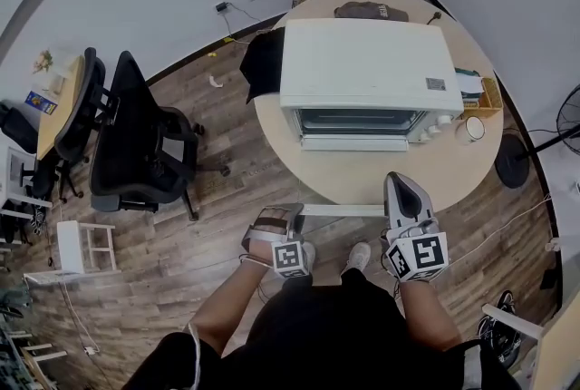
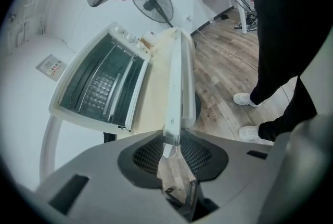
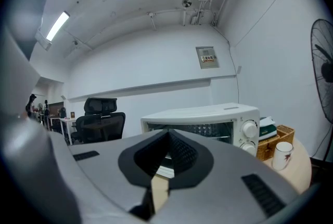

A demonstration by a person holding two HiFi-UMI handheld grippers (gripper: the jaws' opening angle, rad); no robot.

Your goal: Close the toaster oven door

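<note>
Closest to the head camera are the two grippers, low over the person's lap [image 1: 344,325]. Here the left gripper [image 1: 285,219] sits at the left end of a white bar [image 1: 344,209] just under the near rim of the round table [image 1: 435,175], and the right gripper [image 1: 397,182] points toward that rim. Further back on the table stands the toaster oven [image 1: 367,62], well apart from both. Its door [image 1: 353,143] seems to be dropped forward, a pale strip below the dark opening.

From the left gripper view, the jaws are clenched on the end of the white bar, and the pads touch both its sides. The oven lies off to the left.

From the right gripper view, the jaws are pressed together with nothing between them, and the oven is straight ahead.

To shut the door well, I would release the bar and bring one gripper under the door's front edge. Then I would push it up and back evenly until it meets the frame.
</note>
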